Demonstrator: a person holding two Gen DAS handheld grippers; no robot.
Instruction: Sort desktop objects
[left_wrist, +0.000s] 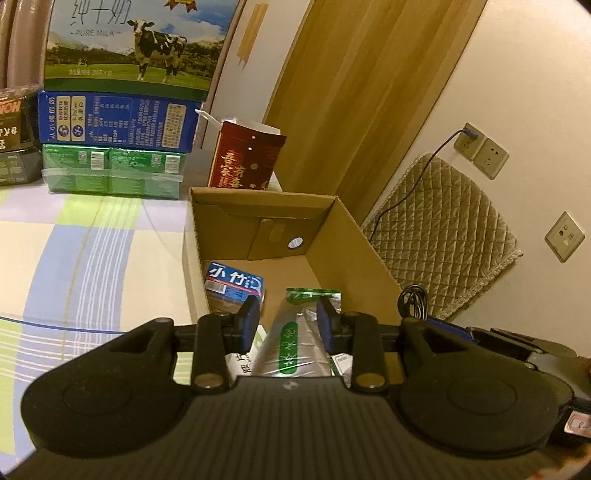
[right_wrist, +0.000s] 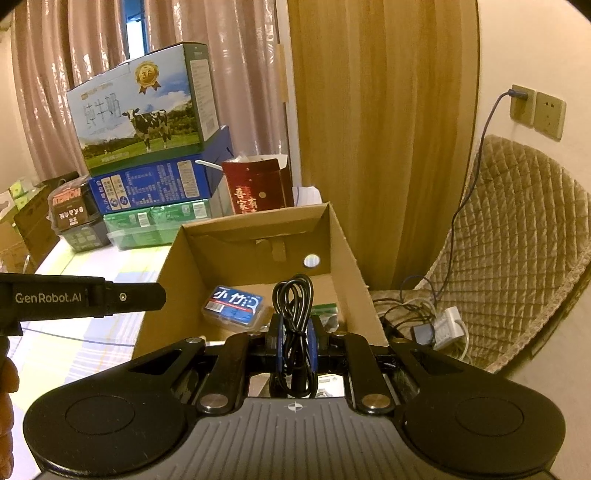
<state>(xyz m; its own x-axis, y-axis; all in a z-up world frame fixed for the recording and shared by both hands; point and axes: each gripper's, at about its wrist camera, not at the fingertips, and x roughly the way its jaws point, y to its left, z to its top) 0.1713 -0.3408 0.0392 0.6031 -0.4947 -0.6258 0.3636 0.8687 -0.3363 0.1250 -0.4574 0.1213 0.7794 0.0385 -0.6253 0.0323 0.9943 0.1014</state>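
Observation:
An open cardboard box (left_wrist: 354, 236) stands on the table; it also shows in the right wrist view (right_wrist: 343, 243). Inside lie a blue packet (left_wrist: 234, 282) and a silver pouch with green print (left_wrist: 299, 339). My left gripper (left_wrist: 288, 325) is open low over the box, its fingers either side of the pouch with a gap on the left. The blue packet (right_wrist: 234, 308) shows in the right wrist view too. My right gripper (right_wrist: 294, 341) is shut on a coiled black cable (right_wrist: 293, 314), held above the box's near edge.
Stacked milk cartons (left_wrist: 129, 48) and a red paper bag (left_wrist: 245, 157) stand behind the box. A checked tablecloth (left_wrist: 85, 258) lies to the left. A quilted chair (right_wrist: 517, 240), wall sockets (right_wrist: 535, 110) and loose cables with an adapter (right_wrist: 436, 328) are on the right.

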